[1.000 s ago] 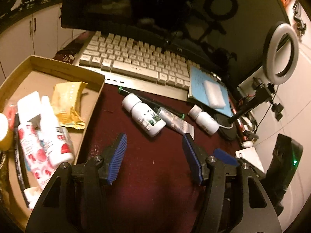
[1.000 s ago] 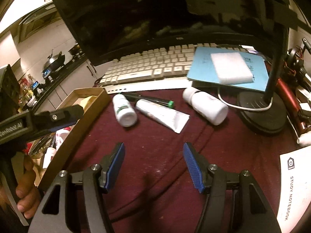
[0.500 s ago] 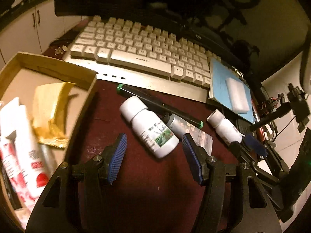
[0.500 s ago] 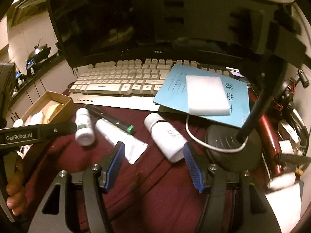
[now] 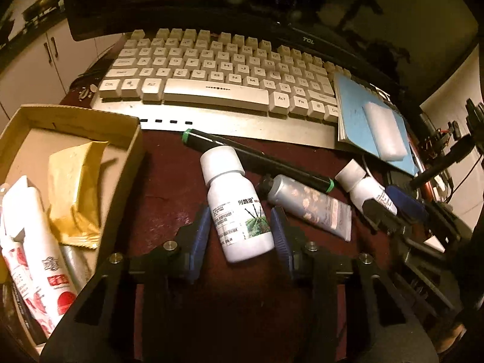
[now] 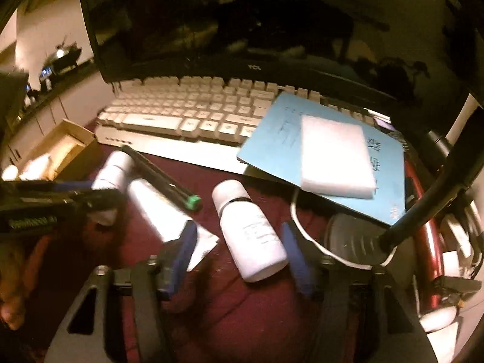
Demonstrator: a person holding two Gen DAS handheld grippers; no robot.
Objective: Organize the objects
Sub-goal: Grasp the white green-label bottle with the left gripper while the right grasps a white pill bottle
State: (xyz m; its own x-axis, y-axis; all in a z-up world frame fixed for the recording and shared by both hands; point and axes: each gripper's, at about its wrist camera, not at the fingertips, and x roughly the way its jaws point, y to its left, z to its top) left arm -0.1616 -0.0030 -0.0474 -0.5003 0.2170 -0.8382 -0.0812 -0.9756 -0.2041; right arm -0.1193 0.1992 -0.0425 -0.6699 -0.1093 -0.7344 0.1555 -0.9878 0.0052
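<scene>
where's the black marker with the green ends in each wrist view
Left wrist: the black marker lies diagonally at centre, before the keyboard, behind the labelled bottle.
Right wrist: the marker lies left of centre, blurred, green tip pointing right.
Shared landmark: the blue notebook with a white block on it.

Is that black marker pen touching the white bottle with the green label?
Touching. In the left wrist view the labelled bottle has its white cap lying against the black marker, no gap visible.

two bottles (image 5: 236, 200), one pen (image 5: 257, 160)
</scene>
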